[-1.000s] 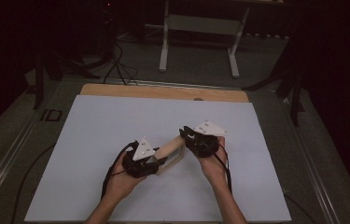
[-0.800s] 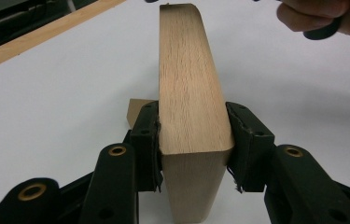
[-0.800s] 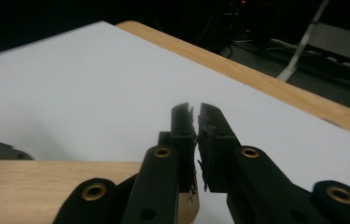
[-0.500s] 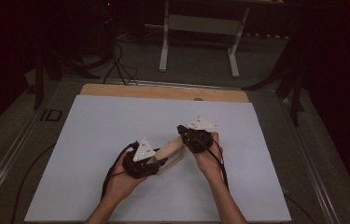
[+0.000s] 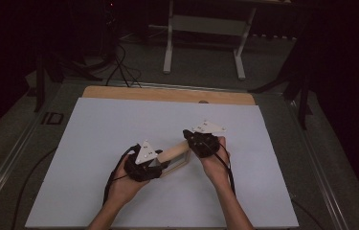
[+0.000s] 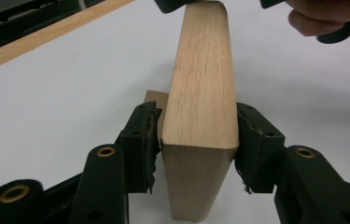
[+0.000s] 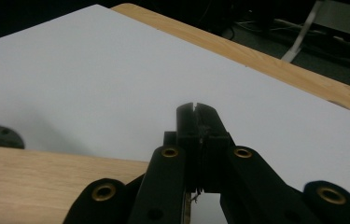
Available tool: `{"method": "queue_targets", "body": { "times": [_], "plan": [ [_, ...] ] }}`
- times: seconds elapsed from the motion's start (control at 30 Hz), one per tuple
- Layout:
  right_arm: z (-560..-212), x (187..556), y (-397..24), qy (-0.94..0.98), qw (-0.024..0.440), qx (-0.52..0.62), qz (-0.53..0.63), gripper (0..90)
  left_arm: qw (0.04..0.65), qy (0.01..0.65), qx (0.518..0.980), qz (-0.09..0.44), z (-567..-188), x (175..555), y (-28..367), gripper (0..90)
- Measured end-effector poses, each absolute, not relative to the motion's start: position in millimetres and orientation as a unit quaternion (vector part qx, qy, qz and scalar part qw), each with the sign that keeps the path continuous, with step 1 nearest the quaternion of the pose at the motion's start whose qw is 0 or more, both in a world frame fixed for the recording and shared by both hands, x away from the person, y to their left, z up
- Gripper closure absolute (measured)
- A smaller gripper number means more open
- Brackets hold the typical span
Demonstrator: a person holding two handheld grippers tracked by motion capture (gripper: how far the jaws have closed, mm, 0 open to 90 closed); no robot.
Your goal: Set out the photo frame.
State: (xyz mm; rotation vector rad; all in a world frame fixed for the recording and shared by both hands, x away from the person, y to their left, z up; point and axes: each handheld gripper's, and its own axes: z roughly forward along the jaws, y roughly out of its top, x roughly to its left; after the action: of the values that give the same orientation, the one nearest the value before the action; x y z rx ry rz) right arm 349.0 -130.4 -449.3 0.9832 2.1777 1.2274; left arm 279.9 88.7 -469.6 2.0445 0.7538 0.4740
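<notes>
Two tongs on one wooden frame [image 5: 174, 155], centre of the high view, on the white tabletop [image 5: 95, 143]. Left tongs [image 6: 199, 140] have just been opening, pads barely flanking the wood; right tongs [image 7: 196, 112] clenched beside the wood. Risk: frame tips over or slides, since no firm grip is apparent.

In the left gripper view the wooden frame's [image 6: 204, 88] far end runs out past the top edge, and its lower part hides the tabletop [image 6: 60, 93] behind it. In the right gripper view the frame is cut off at the left and bottom edges — whether anything thin sits between the right tool's [image 7: 195, 108] closed tips cannot be told. In the high view the left tool [image 5: 160, 165] covers the frame's near end.
</notes>
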Motion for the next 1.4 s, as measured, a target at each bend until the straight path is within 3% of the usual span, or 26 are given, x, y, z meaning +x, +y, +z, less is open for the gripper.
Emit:
{"method": "queue_targets", "body": {
  "times": [0.4, 0.57, 1.03, 1.2, 1.27, 1.4],
  "plan": [
    [-448, 342, -135, 0.793, 0.226, 0.359, 0.437, 89.6, 0.427, 0.334, 0.816, 0.202, -476, 285, 91, 49.2],
    [-447, 339, -136, 0.793, 0.226, 0.361, 0.436, 89.7, 0.421, 0.332, 0.819, 0.205, -477, 286, 91, 53.8],
    [-445, 330, -142, 0.794, 0.218, 0.365, 0.434, 89.7, 0.411, 0.322, 0.823, 0.224, -477, 287, 89, 50.8],
    [-446, 332, -144, 0.793, 0.214, 0.363, 0.44, 77.5, 0.413, 0.319, 0.823, 0.225, -478, 286, 89, 50.7],
    [-445, 332, -144, 0.79, 0.215, 0.365, 0.443, 65.4, 0.412, 0.319, 0.822, 0.229, -479, 286, 88, 50.2],
    [-441, 328, -147, 0.787, 0.213, 0.361, 0.453, 56.8, 0.411, 0.319, 0.822, 0.232, -480, 285, 88, 49.7]
  ]
}}
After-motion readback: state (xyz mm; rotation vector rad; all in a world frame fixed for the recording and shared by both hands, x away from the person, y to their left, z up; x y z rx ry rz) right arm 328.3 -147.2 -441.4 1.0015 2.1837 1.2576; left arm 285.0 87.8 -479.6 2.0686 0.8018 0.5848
